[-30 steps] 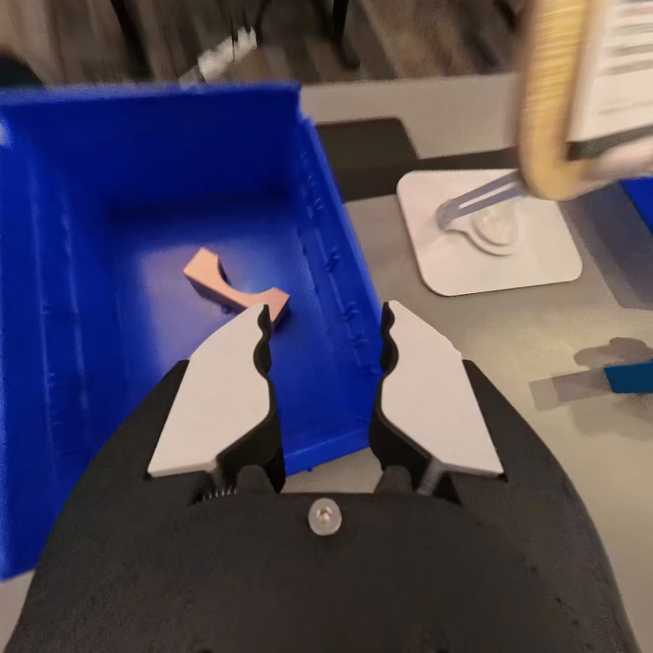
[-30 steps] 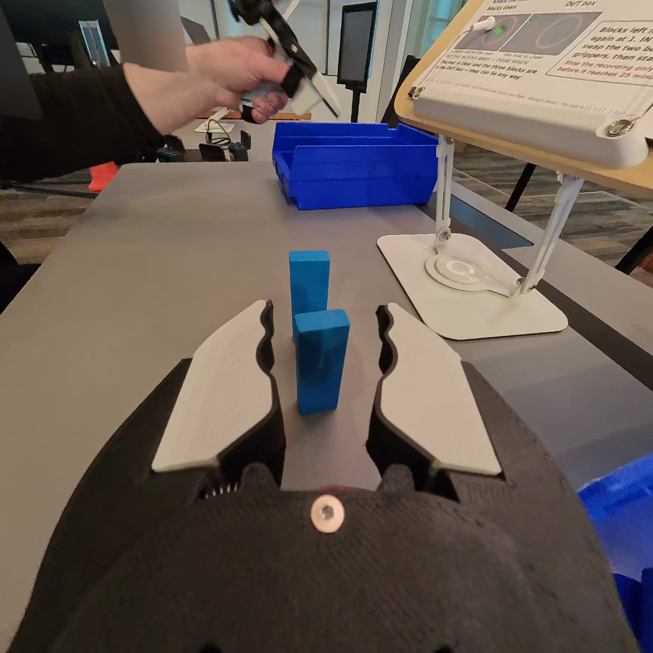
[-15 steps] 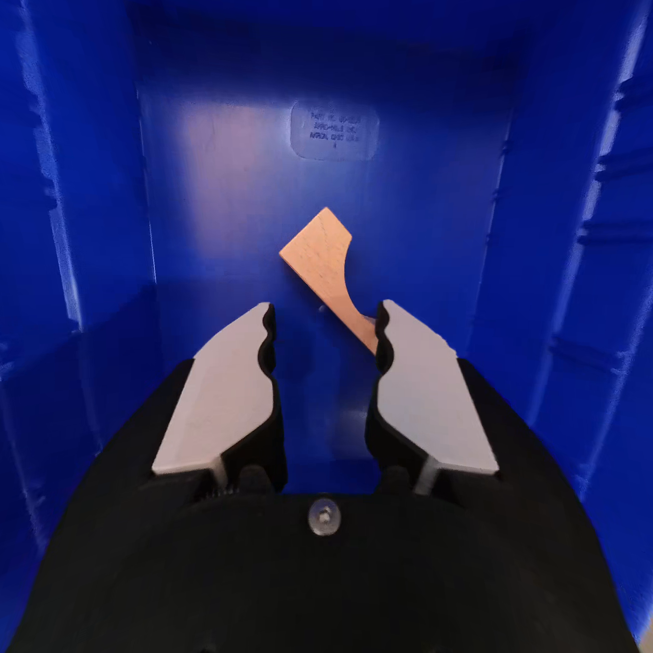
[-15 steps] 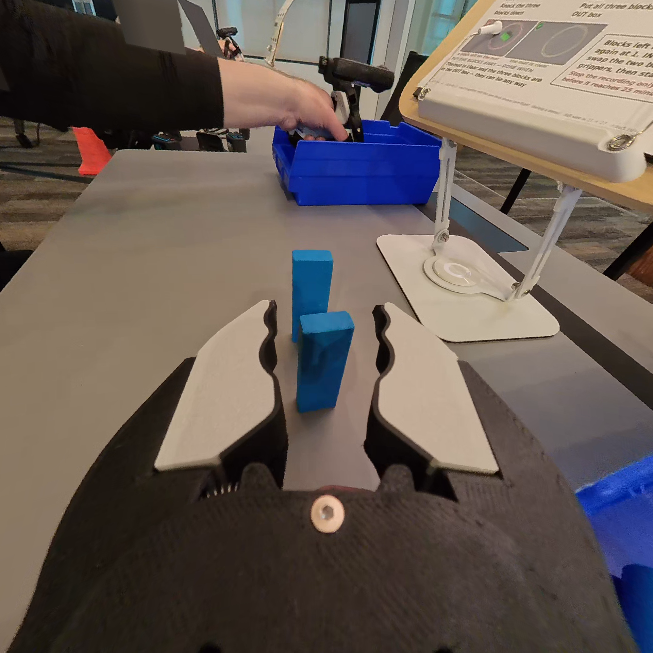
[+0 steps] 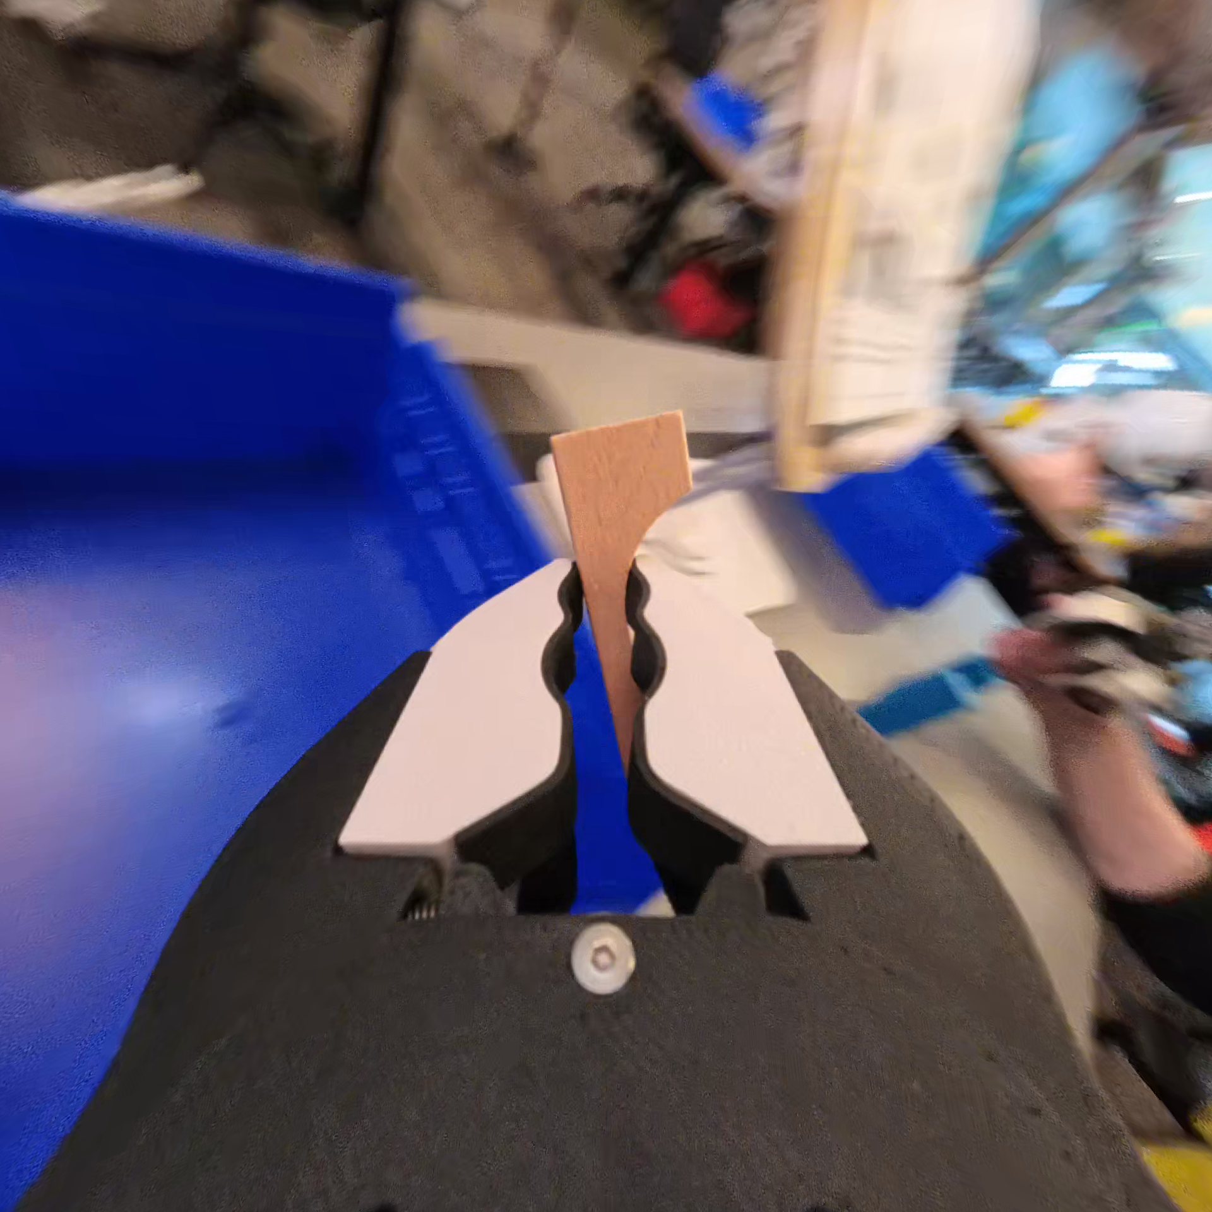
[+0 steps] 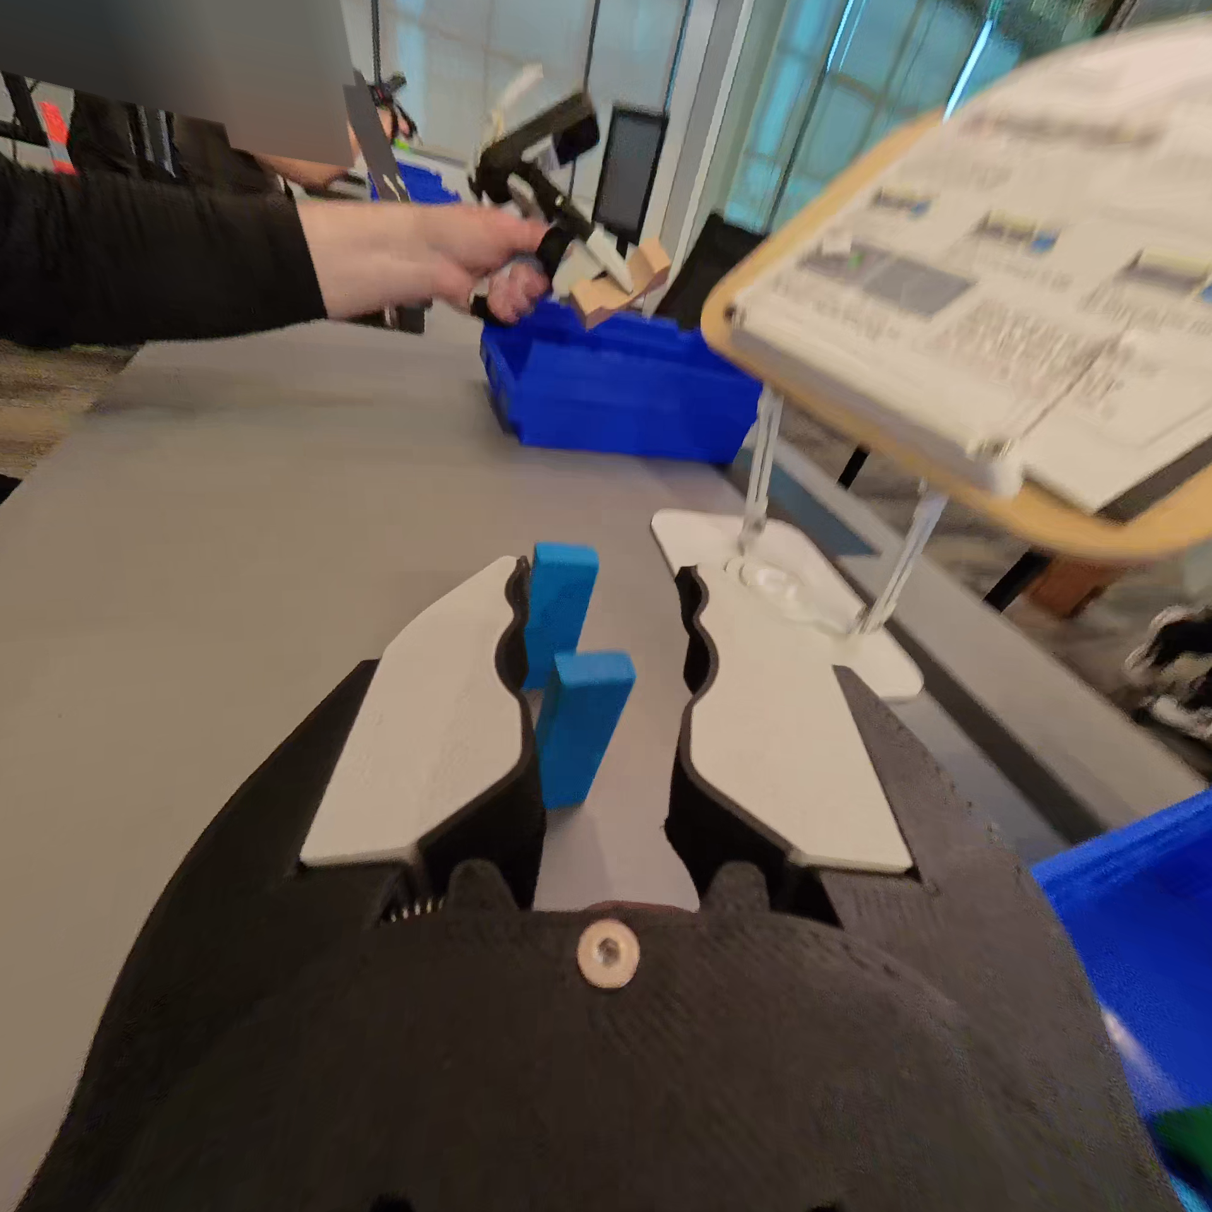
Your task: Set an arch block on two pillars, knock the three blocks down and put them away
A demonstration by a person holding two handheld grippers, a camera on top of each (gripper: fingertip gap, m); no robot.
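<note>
Left tongs [image 5: 602, 590] grip arch block [image 5: 620, 498], seemingly above bin rim [image 5: 197, 275]; right tongs [image 6: 600, 587] gape.

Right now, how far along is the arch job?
Done: two blue pillars stand upright on the table. In hand: the left gripper is shut on the wooden arch, above the far blue bin. Left: seating the arch, knocking down, putting away. The right gripper is open.

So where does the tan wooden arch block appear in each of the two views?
Left wrist view: tan wooden arch block at centre, clamped edge-on between the left gripper fingers.
Right wrist view: arch block far off, upper centre, above the far blue plastic bin.
Shared landmark: that bin.
</note>
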